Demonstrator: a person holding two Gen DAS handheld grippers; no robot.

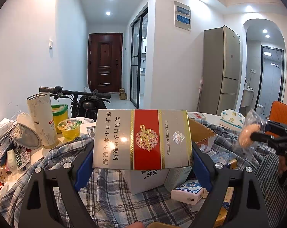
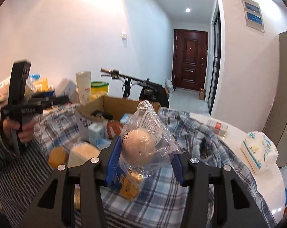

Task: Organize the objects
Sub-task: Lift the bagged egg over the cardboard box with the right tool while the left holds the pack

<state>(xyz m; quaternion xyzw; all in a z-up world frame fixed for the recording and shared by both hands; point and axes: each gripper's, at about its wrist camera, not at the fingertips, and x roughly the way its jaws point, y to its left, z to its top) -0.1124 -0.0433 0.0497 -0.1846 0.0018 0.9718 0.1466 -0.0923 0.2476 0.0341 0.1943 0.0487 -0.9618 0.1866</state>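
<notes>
Both grippers grip something: left gripper [image 1: 142, 163] jaws clamped on the cigarette carton [image 1: 142, 139] between them; right gripper [image 2: 143, 163] jaws clamped on the bagged round puff [image 2: 138, 145], above the cardboard box [image 2: 116, 105].

One cigarette carton [image 1: 142, 139], one bagged egg [image 2: 138, 146], one cardboard box [image 2: 113, 105], two tissue packs [image 2: 259, 152].

Silver cigarette carton [image 1: 142, 139] with a red band, gold trim and "FILTER CIGARETTES" lettering, held broad face forward above the cluttered worktop. Round beige puff in a crinkled clear plastic bag [image 2: 141, 142], lifted over the plaid cloth near the open cardboard box [image 2: 113, 105]
</notes>
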